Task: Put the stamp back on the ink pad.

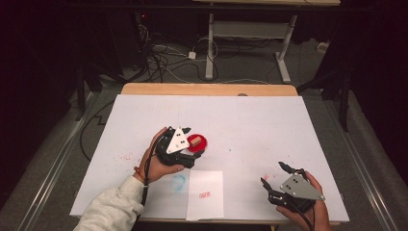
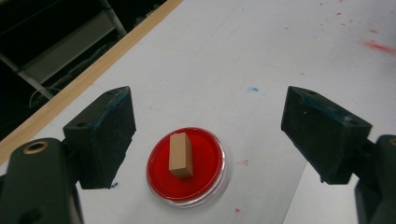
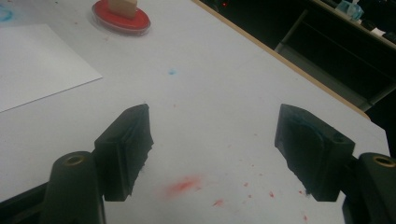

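Observation:
A round red ink pad [image 1: 202, 143] [image 2: 205, 161] in a clear dish lies left of the table's middle. On it stands a small wooden stamp block [image 1: 195, 141] [image 2: 180, 155], upright and untouched. My left gripper [image 1: 188, 144] [image 2: 208, 95] is open just short of the pad, its jaws wide to either side of the dish and clear of the block. My right gripper [image 1: 274, 174] [image 3: 215, 112] is open near the front right of the table, with nothing between its jaws. In the right gripper view the pad [image 3: 121, 21] and block [image 3: 122, 5] sit at the top left.
A white paper sheet [image 1: 205, 195] [image 3: 32, 65] with a red stamp mark [image 1: 204, 195] lies at the front edge. Beside it is a blue ring smear [image 1: 178, 182]. Red ink specks dot the white table cover [image 1: 250, 120]. The wooden table edge [image 1: 207, 89] runs along the far side.

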A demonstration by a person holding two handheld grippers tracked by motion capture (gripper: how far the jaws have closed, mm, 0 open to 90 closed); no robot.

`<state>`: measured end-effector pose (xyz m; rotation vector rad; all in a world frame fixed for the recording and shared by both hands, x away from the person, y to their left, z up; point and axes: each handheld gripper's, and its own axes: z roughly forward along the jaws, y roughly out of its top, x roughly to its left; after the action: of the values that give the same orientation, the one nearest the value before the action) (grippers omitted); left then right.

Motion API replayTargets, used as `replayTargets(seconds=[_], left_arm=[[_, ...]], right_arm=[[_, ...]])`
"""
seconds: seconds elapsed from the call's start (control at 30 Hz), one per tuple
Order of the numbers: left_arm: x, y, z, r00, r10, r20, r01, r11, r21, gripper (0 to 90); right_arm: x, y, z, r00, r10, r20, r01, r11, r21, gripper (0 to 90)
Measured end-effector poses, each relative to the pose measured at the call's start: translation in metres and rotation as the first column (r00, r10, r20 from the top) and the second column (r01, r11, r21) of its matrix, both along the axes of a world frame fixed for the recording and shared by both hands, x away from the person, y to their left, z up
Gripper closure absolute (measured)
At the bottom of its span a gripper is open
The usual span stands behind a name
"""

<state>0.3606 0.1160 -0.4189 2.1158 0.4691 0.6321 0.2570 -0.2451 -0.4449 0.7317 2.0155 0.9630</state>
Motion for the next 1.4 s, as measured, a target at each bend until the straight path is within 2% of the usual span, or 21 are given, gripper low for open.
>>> replayTargets(seconds=[0.27,0.47,0.57,0.97,1.4], left_arm=[[-0.012,0.005,-0.001,0.9993,0.02,0.033,-0.02,0.9995,0.024,17.5],[-0.023,0.012,0.0,0.998,0.032,0.054,-0.033,0.9993,0.016,17.5],[-0.028,0.015,-0.001,0.9968,0.04,0.069,-0.042,0.9985,0.035,17.5],[-0.047,0.031,-0.005,0.9956,0.051,0.078,-0.054,0.9981,0.031,17.6],[-0.065,0.051,-0.014,0.993,0.076,0.09,-0.081,0.9953,0.053,17.5]], right_arm=[[0.0,0.0,0.0,1.0,0.0,0.003,0.0,1.0,0.001,27.6],[0.0,0.001,0.0,1.0,0.004,0.002,-0.004,1.0,0.002,27.6],[0.0,0.001,0.001,1.0,0.006,0.002,-0.006,1.0,0.003,27.6],[-0.002,0.003,0.003,0.9998,0.014,0.013,-0.015,1.0,0.01,27.7],[-0.001,0.004,0.002,0.9999,0.014,0.006,-0.014,1.0,0.01,27.5]])
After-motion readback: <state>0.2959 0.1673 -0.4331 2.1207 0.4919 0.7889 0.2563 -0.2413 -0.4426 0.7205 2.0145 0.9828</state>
